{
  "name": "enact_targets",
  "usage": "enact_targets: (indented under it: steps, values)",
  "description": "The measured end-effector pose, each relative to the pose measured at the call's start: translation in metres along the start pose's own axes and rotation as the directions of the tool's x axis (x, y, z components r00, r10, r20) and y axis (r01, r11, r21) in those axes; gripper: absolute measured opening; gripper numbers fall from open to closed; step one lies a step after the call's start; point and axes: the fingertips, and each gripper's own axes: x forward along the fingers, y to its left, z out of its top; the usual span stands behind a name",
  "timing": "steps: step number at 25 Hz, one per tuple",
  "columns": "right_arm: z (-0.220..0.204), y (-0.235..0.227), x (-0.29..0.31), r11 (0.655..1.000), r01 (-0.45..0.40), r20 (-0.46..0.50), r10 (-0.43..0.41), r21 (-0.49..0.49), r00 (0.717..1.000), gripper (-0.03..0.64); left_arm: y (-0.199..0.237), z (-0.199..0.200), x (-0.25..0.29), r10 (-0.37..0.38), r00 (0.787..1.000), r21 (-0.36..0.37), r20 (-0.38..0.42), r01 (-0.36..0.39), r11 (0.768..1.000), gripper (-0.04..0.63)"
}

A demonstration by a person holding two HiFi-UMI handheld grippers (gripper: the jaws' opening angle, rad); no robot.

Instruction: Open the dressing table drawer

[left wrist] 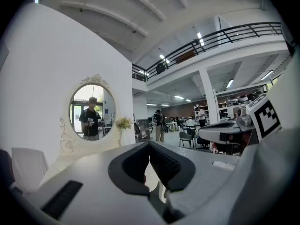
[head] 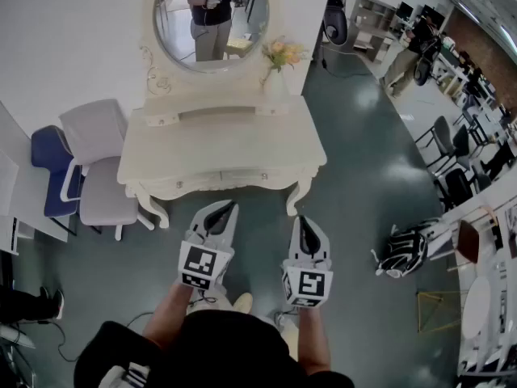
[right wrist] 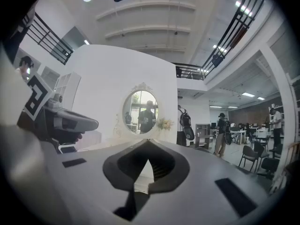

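The cream dressing table stands against the white wall under an oval mirror. Its drawer is a shut front panel with small knobs, facing me. Both grippers hover over the floor just short of that front edge, touching nothing. My left gripper is shut and empty and points at the drawer's middle. My right gripper is shut and empty near the table's right front leg. In the left gripper view the left gripper faces the mirror. The right gripper shows the mirror straight ahead.
A vase of flowers sits on the table's back right corner. A pale lilac chair and a blue chair stand left of the table. A bag lies on the floor to the right, with office chairs beyond.
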Motion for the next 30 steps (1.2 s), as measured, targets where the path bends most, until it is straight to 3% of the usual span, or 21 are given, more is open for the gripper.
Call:
enact_targets:
  steps: [17,21,30]
  values:
    - [-0.009,-0.03,0.016,0.999,0.041,-0.037,-0.041,0.002,0.998,-0.002,-0.005,-0.003,0.033,-0.018,1.0,-0.003,-0.01,0.018,1.0,0.005]
    - [-0.009,-0.043,0.04,0.999,0.041,-0.002,-0.041,0.005,0.999,-0.002,0.004,-0.004,0.06,-0.018,1.0,-0.008,-0.011,0.018,1.0,0.005]
    - [-0.012,-0.089,0.115,0.999,0.053,-0.016,-0.053,0.007,0.998,-0.002,0.027,0.004,0.151,-0.046,0.999,-0.011,-0.023,0.046,0.999,0.005]
